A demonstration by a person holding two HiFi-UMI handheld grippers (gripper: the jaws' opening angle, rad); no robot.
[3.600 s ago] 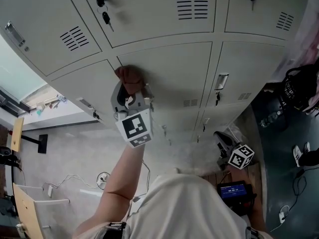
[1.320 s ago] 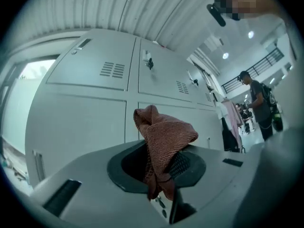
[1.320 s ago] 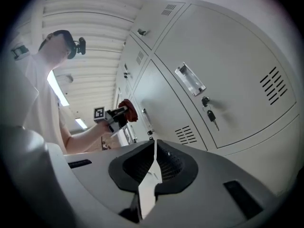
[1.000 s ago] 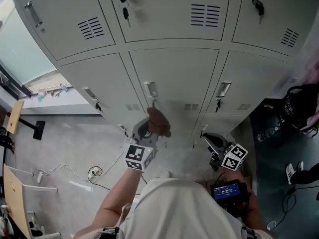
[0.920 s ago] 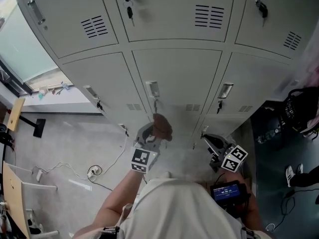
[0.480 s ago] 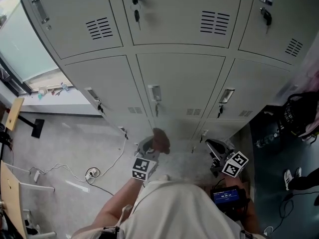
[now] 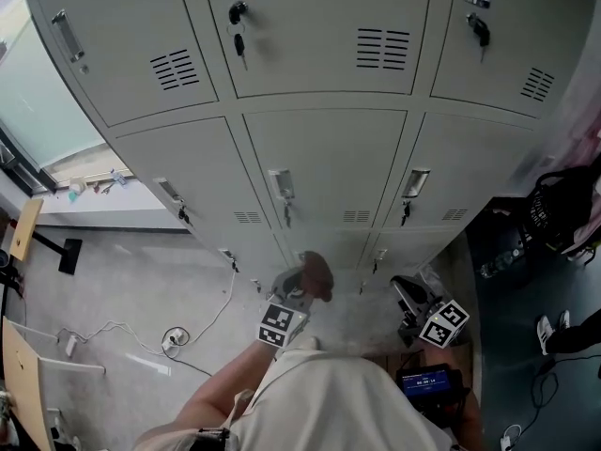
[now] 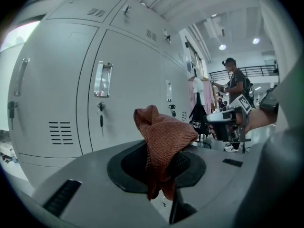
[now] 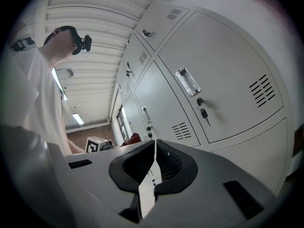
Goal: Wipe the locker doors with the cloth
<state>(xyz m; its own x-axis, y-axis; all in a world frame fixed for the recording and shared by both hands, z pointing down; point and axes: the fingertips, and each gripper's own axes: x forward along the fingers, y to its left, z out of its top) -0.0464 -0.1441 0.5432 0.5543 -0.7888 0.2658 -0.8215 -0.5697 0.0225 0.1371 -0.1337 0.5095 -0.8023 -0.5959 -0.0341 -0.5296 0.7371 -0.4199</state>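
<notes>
The rust-red cloth (image 7: 317,275) is bunched in my left gripper (image 7: 305,289), whose jaws are shut on it. It is held low against the bottom row of grey locker doors (image 7: 324,163), under the middle column. In the left gripper view the cloth (image 8: 161,134) bulges up out of the left gripper (image 8: 164,164) with the doors (image 8: 123,89) just behind it. My right gripper (image 7: 413,303) hangs low at the right, off the doors. Its jaws are shut with nothing between them in the right gripper view (image 9: 155,152).
Keys hang from several locks (image 7: 238,40). A black bag (image 7: 559,209) lies on the dark floor at the right. A white cable (image 7: 183,332) trails over the pale floor at the left. A small screen device (image 7: 423,381) sits under my right arm. A person (image 8: 235,82) stands in the background.
My left gripper has carried the cloth down from the middle door to the bottom row, then slightly right. The right gripper has stayed low at the right.
</notes>
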